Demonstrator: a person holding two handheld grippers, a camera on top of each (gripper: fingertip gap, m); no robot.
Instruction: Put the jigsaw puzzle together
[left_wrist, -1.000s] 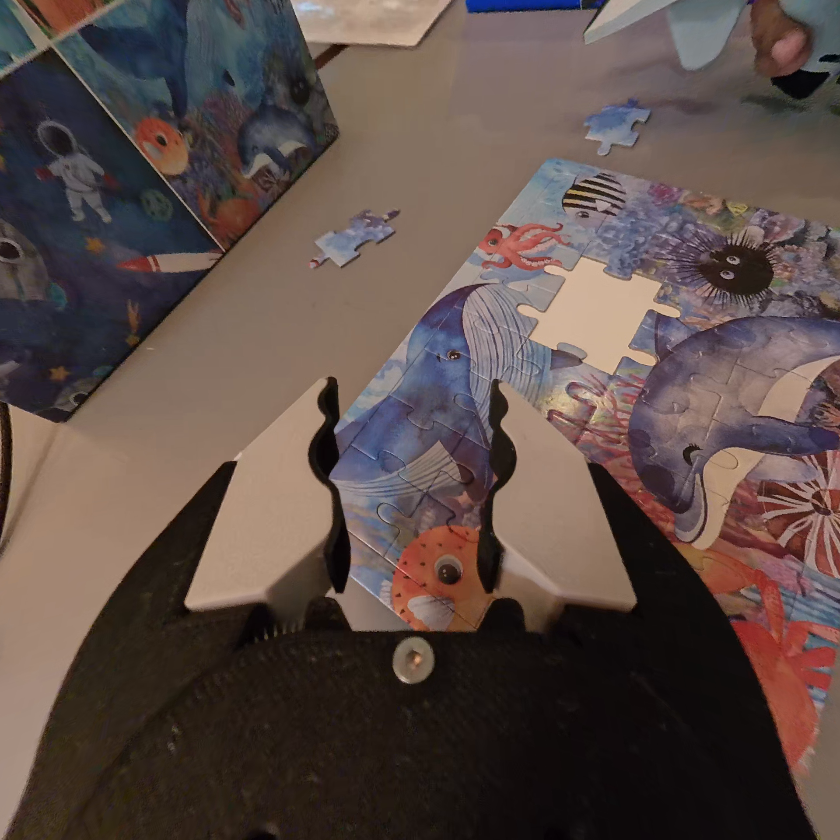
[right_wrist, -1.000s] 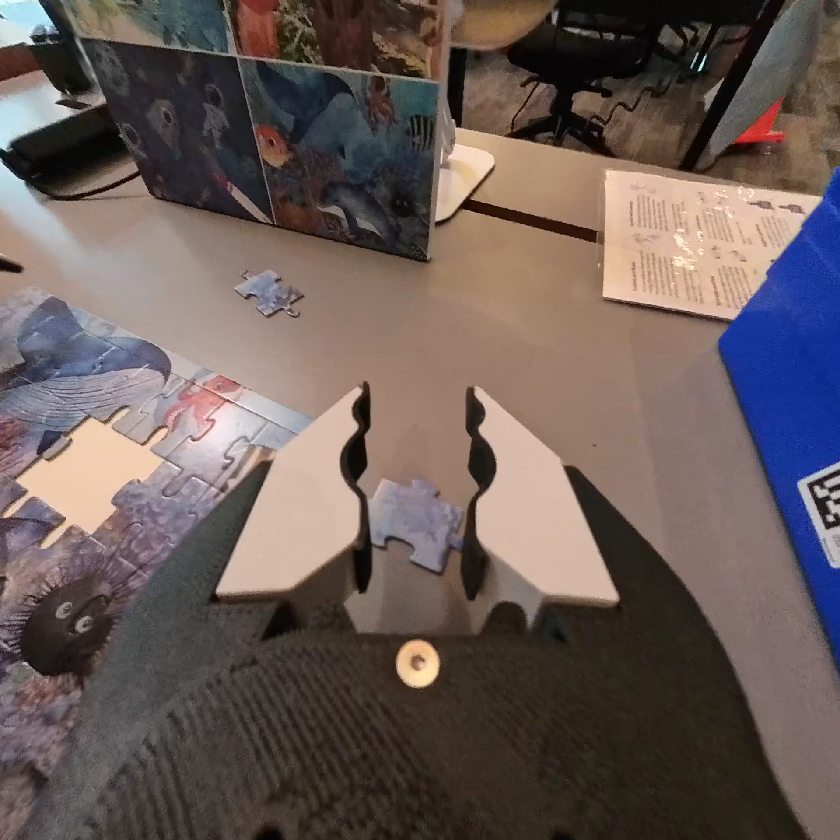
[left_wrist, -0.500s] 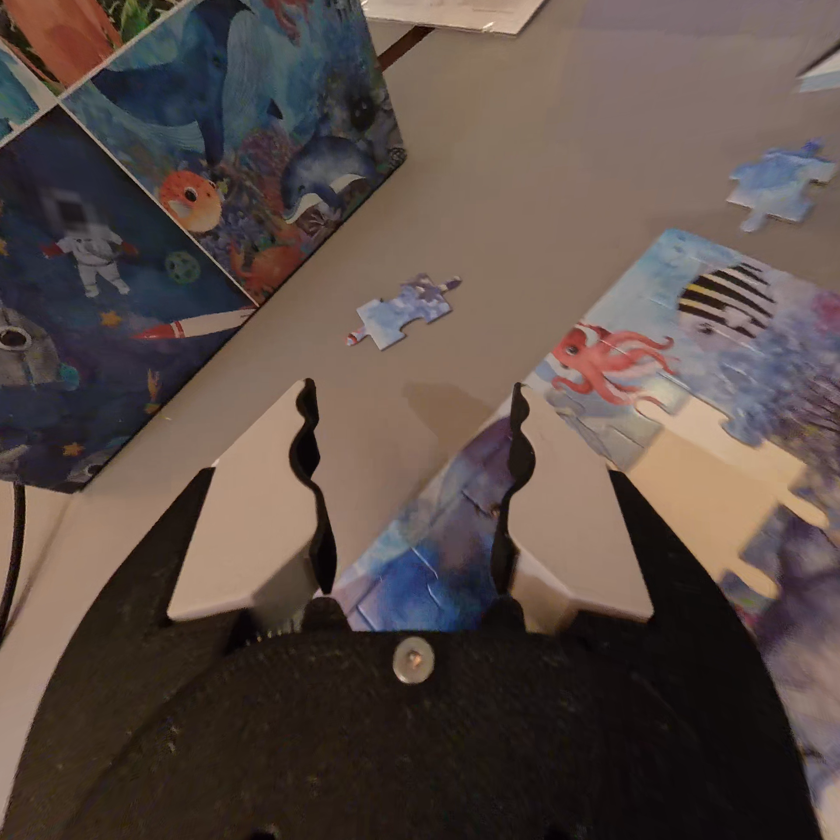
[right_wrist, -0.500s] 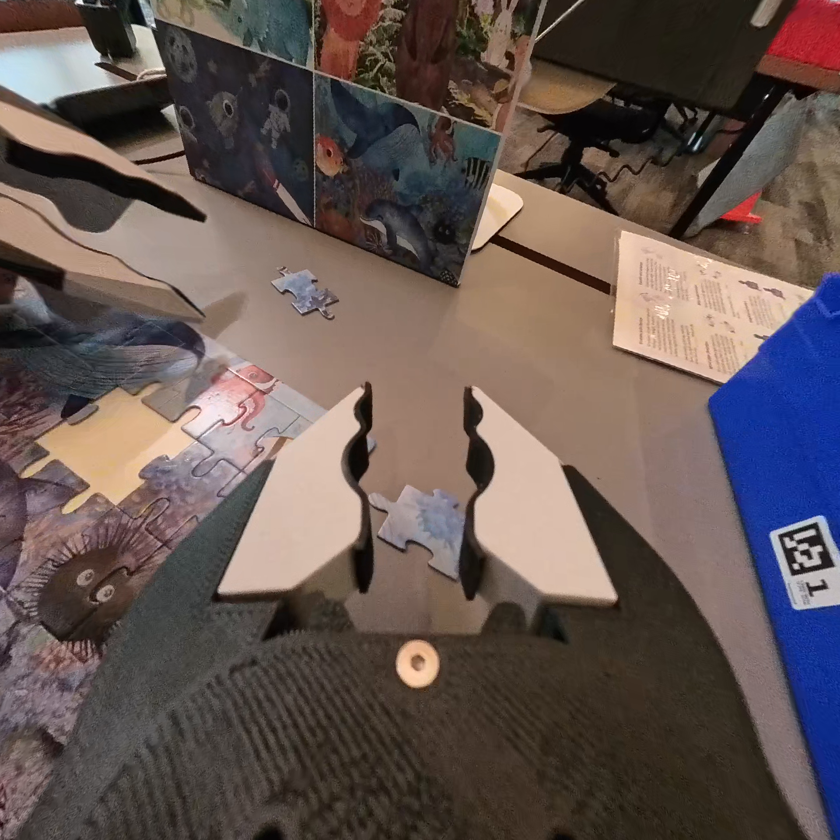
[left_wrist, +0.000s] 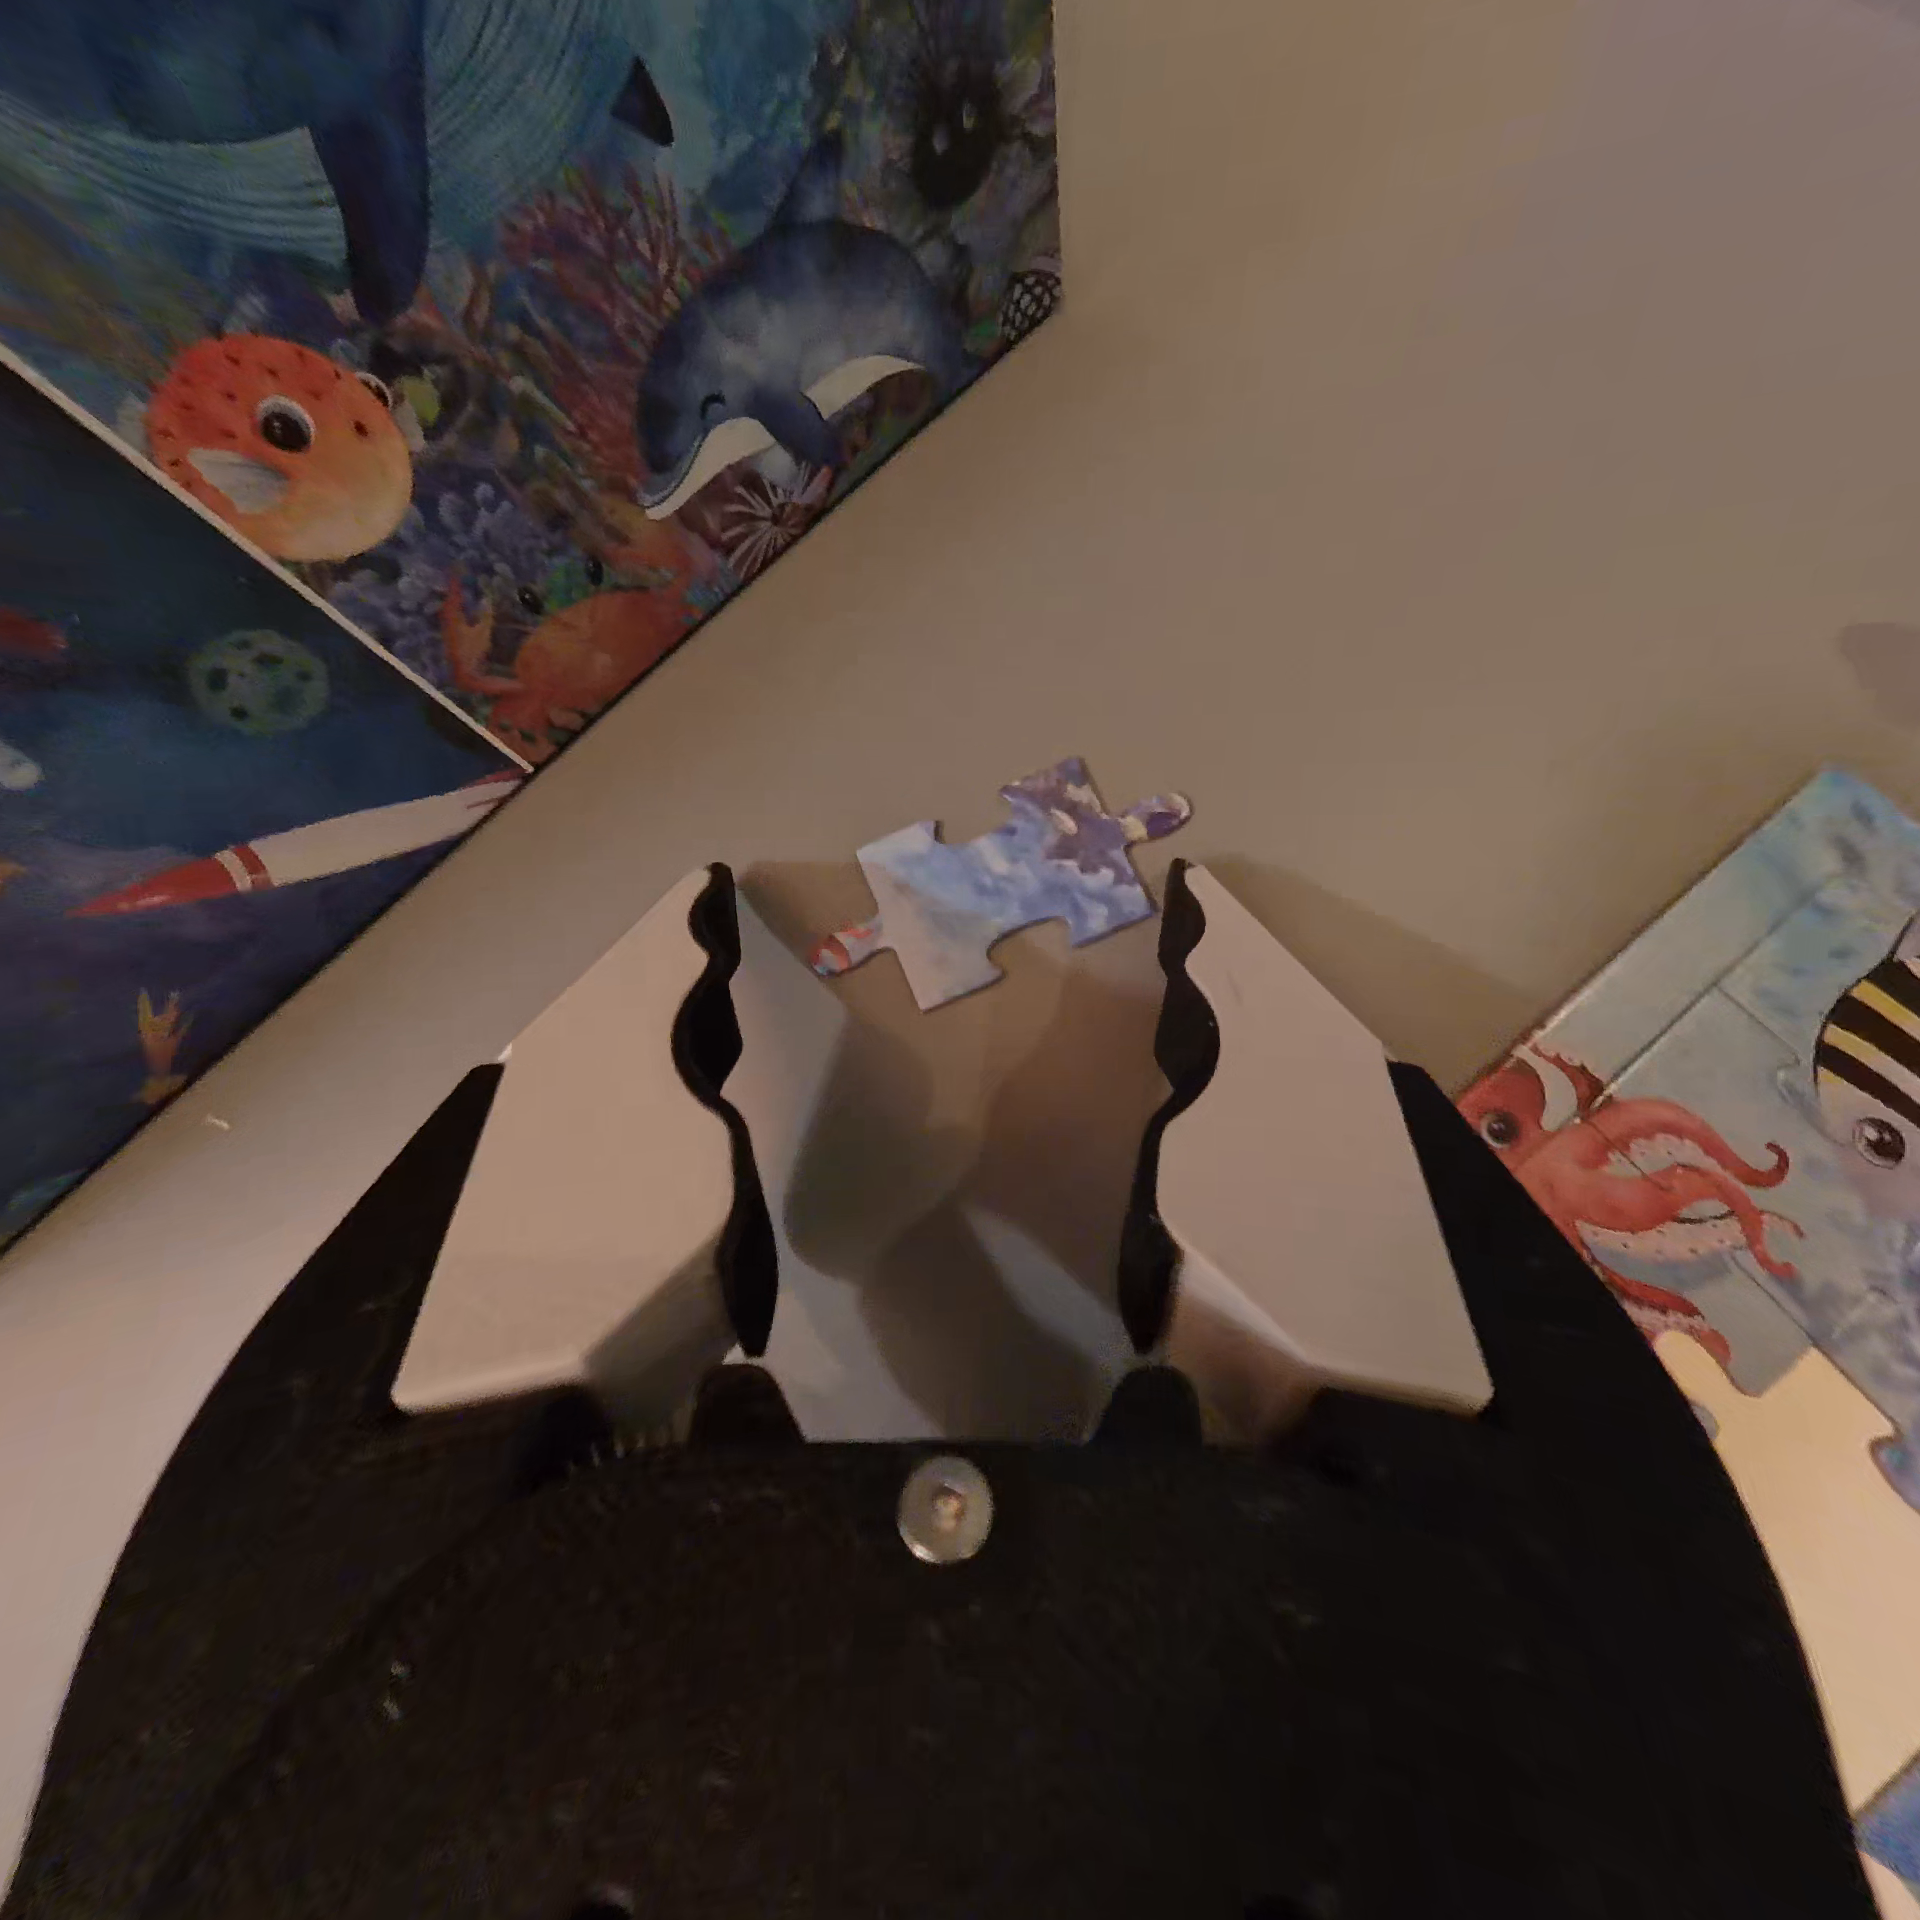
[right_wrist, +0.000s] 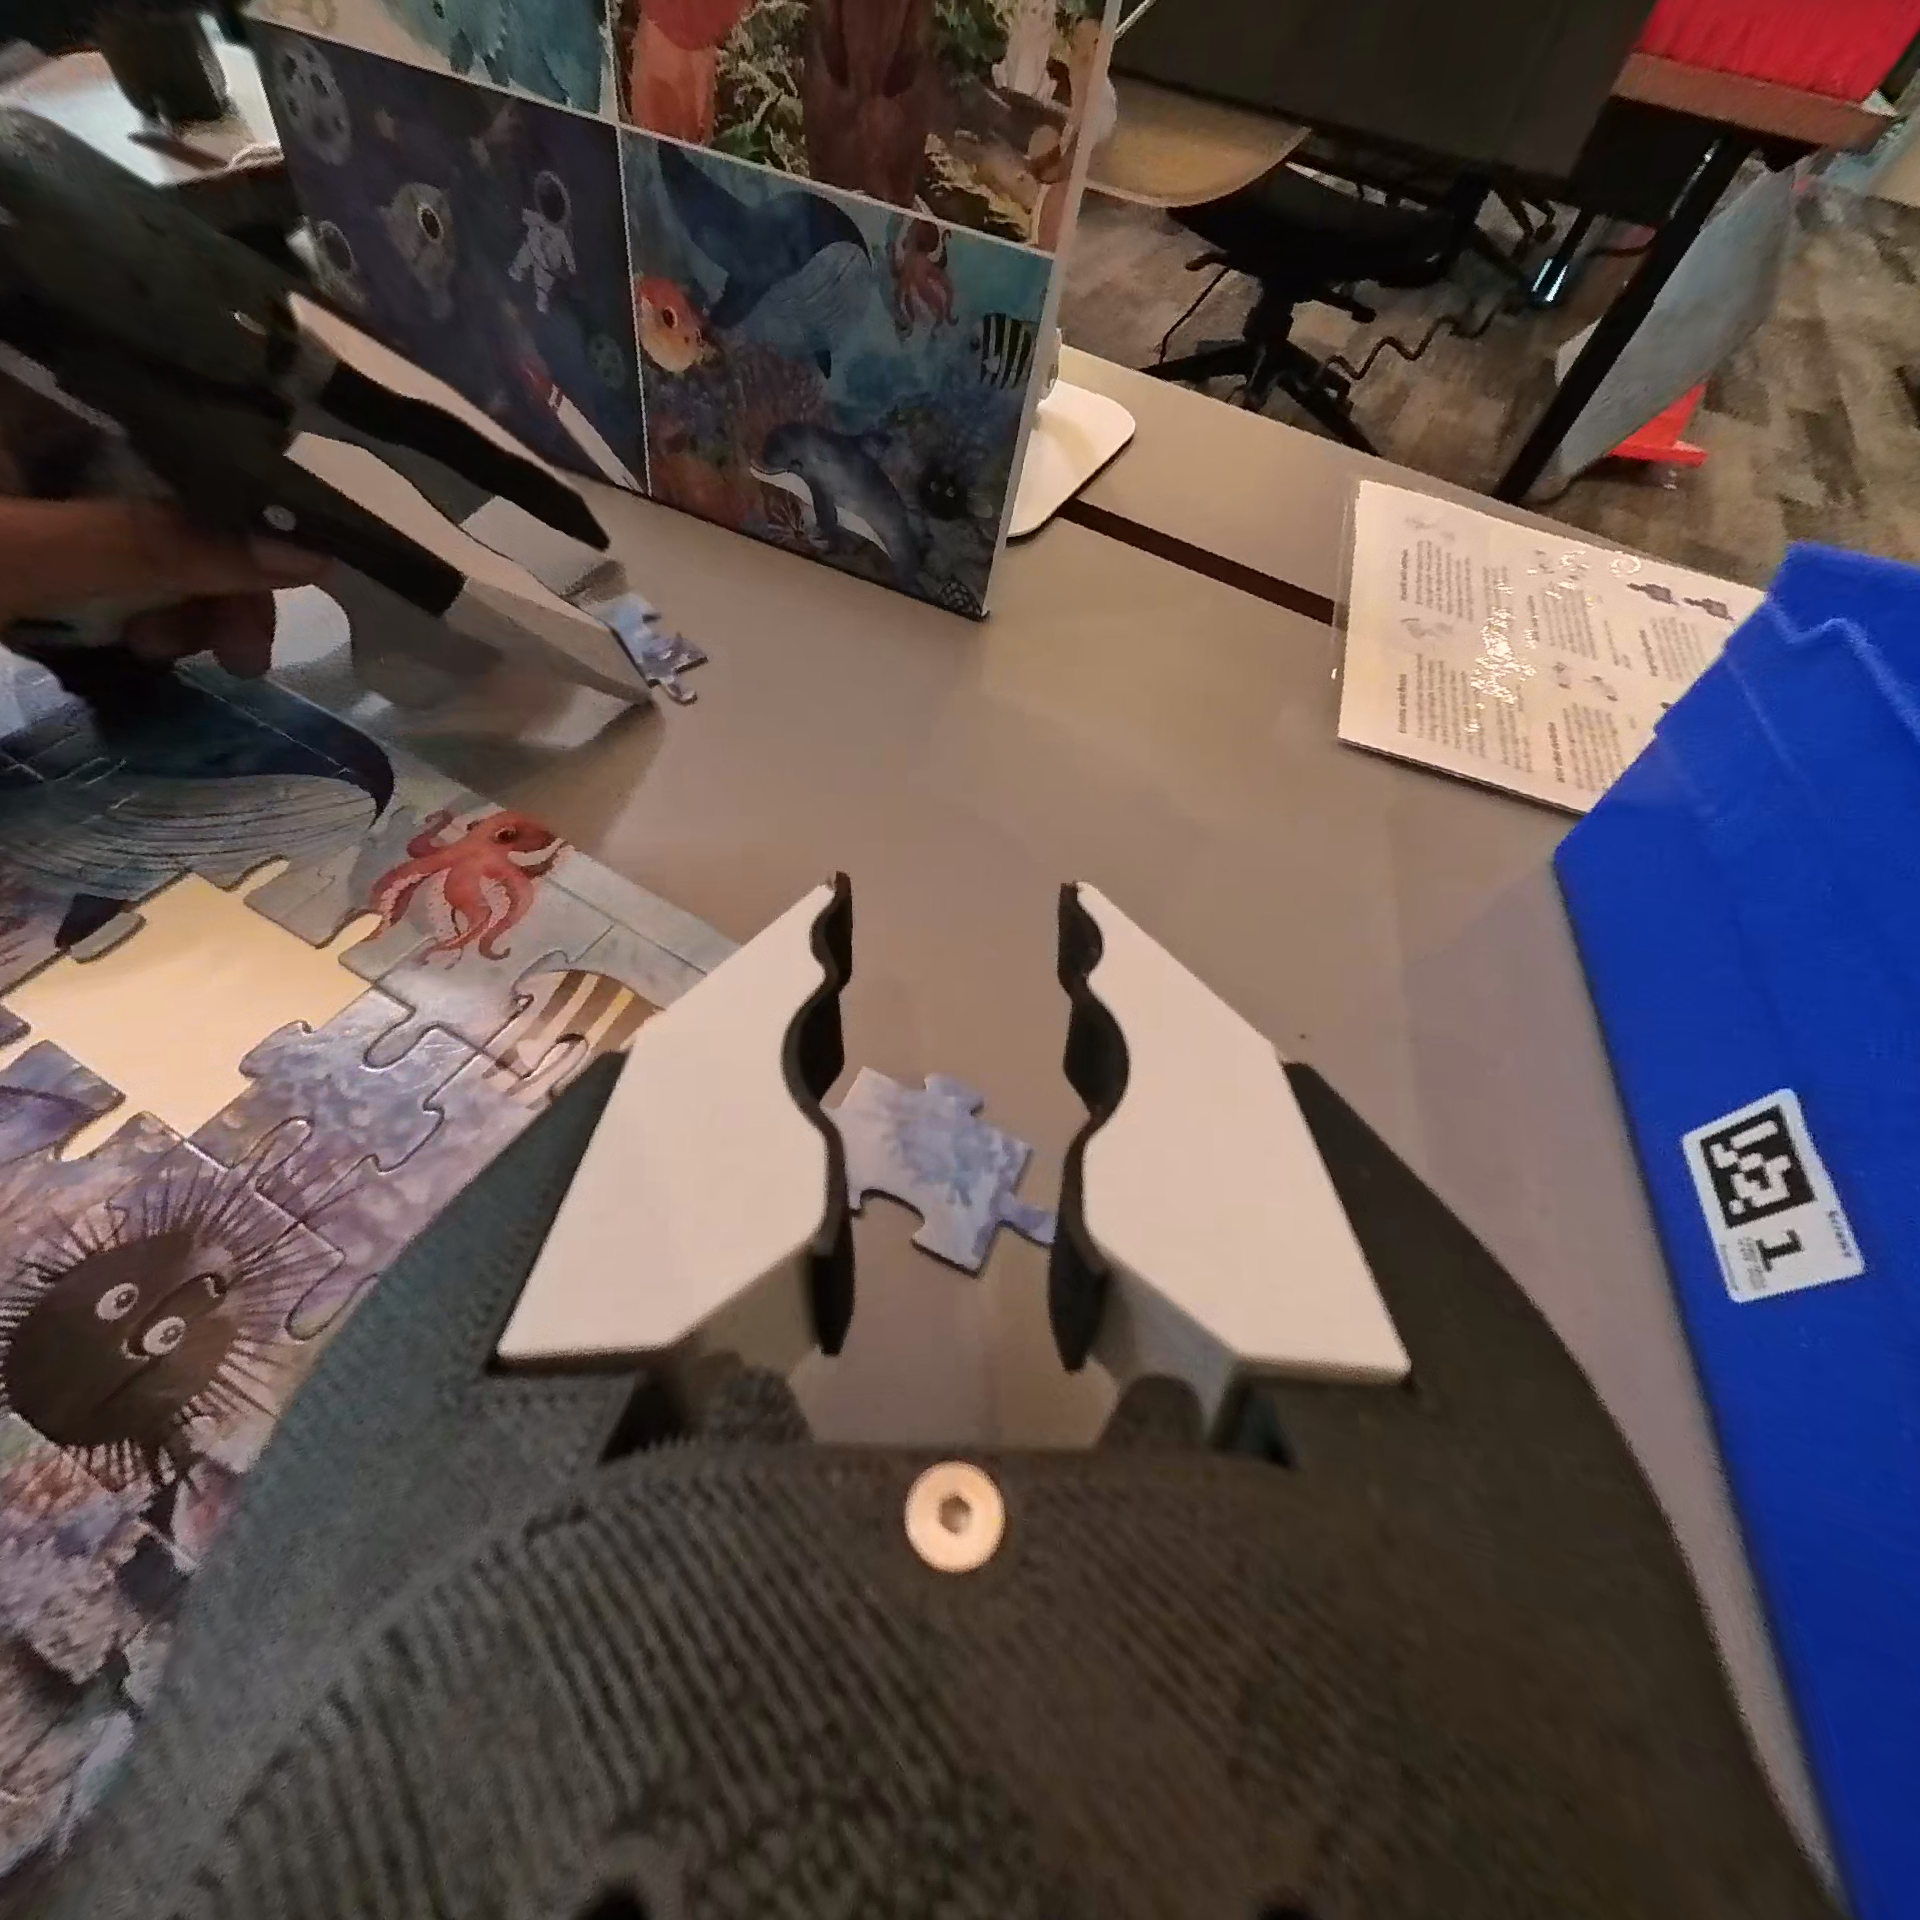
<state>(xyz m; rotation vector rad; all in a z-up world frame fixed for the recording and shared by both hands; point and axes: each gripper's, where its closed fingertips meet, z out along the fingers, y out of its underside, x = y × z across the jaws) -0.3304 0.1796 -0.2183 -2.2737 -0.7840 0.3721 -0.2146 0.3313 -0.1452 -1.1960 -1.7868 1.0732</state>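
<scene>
A loose blue puzzle piece (left_wrist: 1003, 894) lies flat on the grey table, just ahead of my open left gripper (left_wrist: 951, 883), between its fingertips. It also shows in the right wrist view (right_wrist: 655, 649), at the left gripper's tips (right_wrist: 613, 665). A second loose blue piece (right_wrist: 940, 1174) lies on the table between the fingers of my open right gripper (right_wrist: 951, 899), which hangs above it. The assembled sea-life puzzle (right_wrist: 260, 1091) lies left of the right gripper, with a bare gap (right_wrist: 177, 987) in it. Its corner with a red octopus (left_wrist: 1621, 1164) shows in the left wrist view.
The upright picture box (left_wrist: 416, 416) stands just beyond the left gripper; it also shows in the right wrist view (right_wrist: 727, 343). A blue bin (right_wrist: 1766, 1143) stands close on the right. A printed sheet (right_wrist: 1507, 644) lies at the back right. A hand (right_wrist: 135, 582) holds the left gripper.
My left gripper has moved off the assembled puzzle, forward and left to the loose piece by the box. My right gripper has stayed over its piece, open, shifting only slightly.
</scene>
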